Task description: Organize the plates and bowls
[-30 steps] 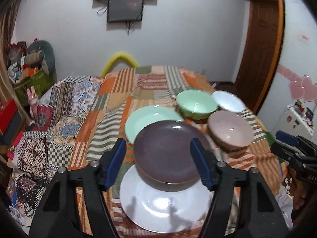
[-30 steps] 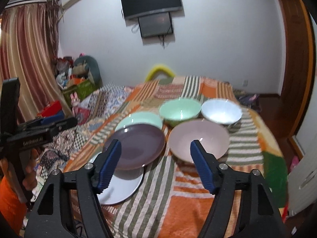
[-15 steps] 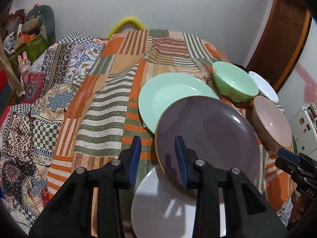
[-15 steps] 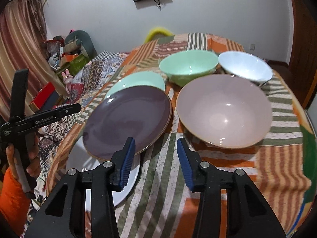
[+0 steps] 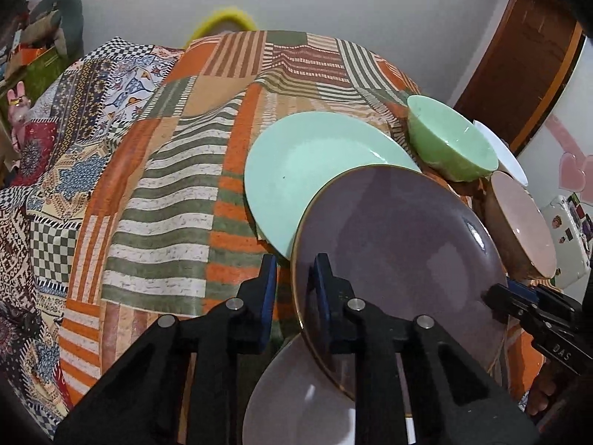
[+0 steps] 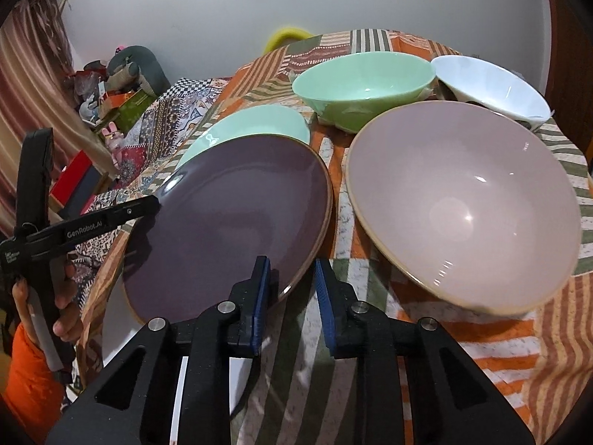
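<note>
Table (image 5: 163, 200): my patchwork-covered table; nothing is stacked neatly yet, so most of the job is left, I judge.
Purple plate (image 5: 400, 259): near the front edge, tilted, overlapping the green plate (image 5: 311, 170) and white plate (image 5: 296, 408).
Bowls: pink bowl (image 6: 463, 211), green bowl (image 6: 363, 81) and white bowl (image 6: 493, 85) sit apart along the right edge.
Left tool (image 5: 294, 289): nearly closed, straddling the purple plate's rim; firm contact I cannot tell.
Right tool (image 6: 291, 285): likewise at the opposite rim.
</note>
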`<state>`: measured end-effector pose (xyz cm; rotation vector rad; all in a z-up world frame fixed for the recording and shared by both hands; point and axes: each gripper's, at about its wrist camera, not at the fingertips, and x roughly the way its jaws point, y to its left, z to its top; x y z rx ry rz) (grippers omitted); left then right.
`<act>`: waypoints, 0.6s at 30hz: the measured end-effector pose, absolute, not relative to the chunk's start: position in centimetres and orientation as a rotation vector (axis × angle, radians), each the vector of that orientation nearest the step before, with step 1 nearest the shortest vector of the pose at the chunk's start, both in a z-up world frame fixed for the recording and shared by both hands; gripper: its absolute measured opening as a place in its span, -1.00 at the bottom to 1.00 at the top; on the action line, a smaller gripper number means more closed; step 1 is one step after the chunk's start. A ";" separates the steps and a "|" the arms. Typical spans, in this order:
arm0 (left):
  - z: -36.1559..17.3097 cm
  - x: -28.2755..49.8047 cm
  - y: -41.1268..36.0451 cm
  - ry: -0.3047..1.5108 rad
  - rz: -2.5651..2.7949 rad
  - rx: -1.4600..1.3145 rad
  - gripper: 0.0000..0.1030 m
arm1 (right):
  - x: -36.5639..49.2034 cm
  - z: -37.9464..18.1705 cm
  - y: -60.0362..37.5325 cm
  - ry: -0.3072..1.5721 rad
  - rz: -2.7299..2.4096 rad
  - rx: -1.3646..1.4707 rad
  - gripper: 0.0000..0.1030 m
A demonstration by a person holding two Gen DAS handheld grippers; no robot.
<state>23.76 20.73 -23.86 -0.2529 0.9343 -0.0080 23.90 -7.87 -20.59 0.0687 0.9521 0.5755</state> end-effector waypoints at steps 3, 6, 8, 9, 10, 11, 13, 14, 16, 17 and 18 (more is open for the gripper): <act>-24.0 24.2 20.7 0.941 -0.026 -0.254 -0.63 | 24.1 -20.8 -7.8 0.954 0.568 0.078 -0.56; -24.3 24.6 20.7 0.961 -0.052 -0.268 -0.63 | 24.3 -20.8 -7.7 0.950 0.559 0.084 -0.57; -24.3 24.7 21.0 0.967 -0.060 -0.286 -0.63 | 24.2 -20.7 -7.7 0.947 0.559 0.076 -0.57; -24.2 24.6 21.1 0.967 -0.066 -0.299 -0.63 | 24.1 -20.6 -7.6 0.946 0.559 0.070 -0.57; -24.3 24.4 21.1 0.967 -0.070 -0.307 -0.63 | 24.1 -20.6 -7.6 0.945 0.560 0.065 -0.57; -24.3 24.2 20.9 0.968 -0.073 -0.310 -0.63 | 24.1 -20.5 -7.7 0.945 0.560 0.061 -0.57; -24.1 23.8 20.8 0.972 -0.075 -0.309 -0.63 | 24.1 -20.4 -7.6 0.940 0.558 0.053 -0.57; -24.0 23.6 20.7 0.976 -0.075 -0.304 -0.63 | 24.0 -20.3 -7.7 0.932 0.556 0.046 -0.57; -23.9 23.0 20.3 0.975 -0.072 -0.296 -0.63 | 23.9 -20.1 -7.9 0.925 0.558 0.039 -0.57; -23.9 22.6 20.1 0.973 -0.071 -0.293 -0.63 | 23.9 -20.0 -8.0 0.922 0.561 0.036 -0.57; -23.7 22.4 20.0 0.971 -0.068 -0.291 -0.63 | 23.8 -19.9 -7.9 0.919 0.562 0.031 -0.57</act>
